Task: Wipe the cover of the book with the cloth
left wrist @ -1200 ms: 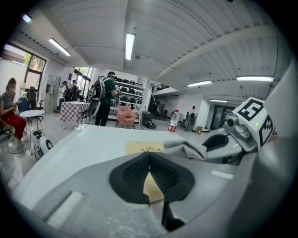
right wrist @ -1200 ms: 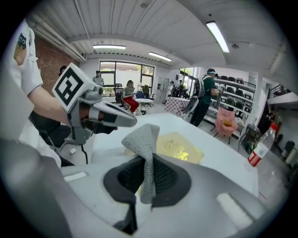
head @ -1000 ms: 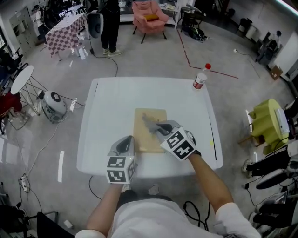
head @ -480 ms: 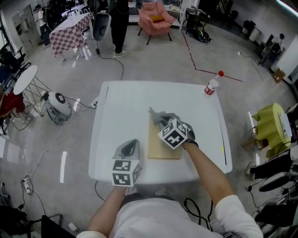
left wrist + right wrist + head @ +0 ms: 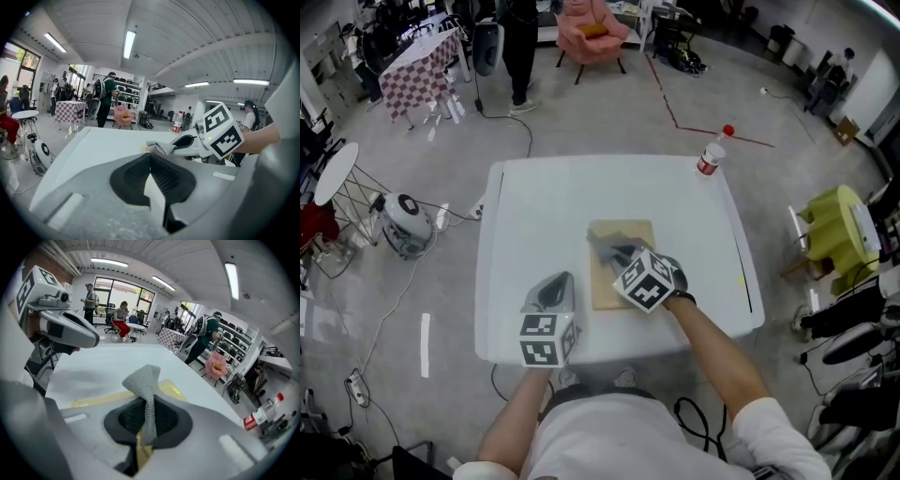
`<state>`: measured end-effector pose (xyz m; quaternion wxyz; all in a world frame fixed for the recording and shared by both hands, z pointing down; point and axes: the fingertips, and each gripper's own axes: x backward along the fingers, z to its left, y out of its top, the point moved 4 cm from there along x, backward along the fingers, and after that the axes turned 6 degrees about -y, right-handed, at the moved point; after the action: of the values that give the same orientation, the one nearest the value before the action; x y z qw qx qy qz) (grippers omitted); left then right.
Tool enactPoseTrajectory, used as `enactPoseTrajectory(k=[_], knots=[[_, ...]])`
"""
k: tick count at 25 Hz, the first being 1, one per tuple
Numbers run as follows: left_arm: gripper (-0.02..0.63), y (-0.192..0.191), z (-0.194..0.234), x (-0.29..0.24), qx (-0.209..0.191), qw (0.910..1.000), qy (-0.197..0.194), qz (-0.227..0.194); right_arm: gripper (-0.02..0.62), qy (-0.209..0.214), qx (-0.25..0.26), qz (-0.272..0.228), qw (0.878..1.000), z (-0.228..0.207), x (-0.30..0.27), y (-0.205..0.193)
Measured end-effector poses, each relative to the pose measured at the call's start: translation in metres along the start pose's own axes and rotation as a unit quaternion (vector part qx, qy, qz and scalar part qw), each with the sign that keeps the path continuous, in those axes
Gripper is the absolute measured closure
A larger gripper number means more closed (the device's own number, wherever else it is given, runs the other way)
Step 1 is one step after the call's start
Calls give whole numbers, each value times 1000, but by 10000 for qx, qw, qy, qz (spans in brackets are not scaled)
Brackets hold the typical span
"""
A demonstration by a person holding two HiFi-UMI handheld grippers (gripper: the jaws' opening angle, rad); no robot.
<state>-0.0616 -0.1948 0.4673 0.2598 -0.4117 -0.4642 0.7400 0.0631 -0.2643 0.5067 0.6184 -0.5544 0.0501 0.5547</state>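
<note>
A tan, gold-edged book (image 5: 619, 267) lies flat near the middle of the white table (image 5: 544, 216). My right gripper (image 5: 619, 255) is over the book and shut on a grey cloth (image 5: 606, 247), which sticks out past its jaws onto the cover. In the right gripper view the cloth (image 5: 144, 394) stands pinched between the jaws, with the book (image 5: 171, 389) just beyond. My left gripper (image 5: 555, 295) hovers at the table's near left, beside the book, jaws shut with nothing between them. The left gripper view looks along the table at the right gripper (image 5: 187, 143) and cloth (image 5: 159, 147).
A plastic bottle with a red cap (image 5: 710, 156) stands at the table's far right corner. Around the table are a pink armchair (image 5: 593, 30), a checkered-cloth table (image 5: 417, 67), a round robot vacuum (image 5: 403, 220), a yellow-green stool (image 5: 839, 239) and a standing person (image 5: 516, 47).
My right gripper has slid the cloth over the book's cover, first toward its far end, then back toward the middle. The left gripper has stayed beside the book.
</note>
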Motion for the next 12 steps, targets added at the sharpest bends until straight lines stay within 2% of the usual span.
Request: enactPoseTrajectory(k=[12], knots=[[598, 0, -17, -4, -118, 9995, -278, 46, 578, 142, -222, -79, 9996, 50, 56, -25]])
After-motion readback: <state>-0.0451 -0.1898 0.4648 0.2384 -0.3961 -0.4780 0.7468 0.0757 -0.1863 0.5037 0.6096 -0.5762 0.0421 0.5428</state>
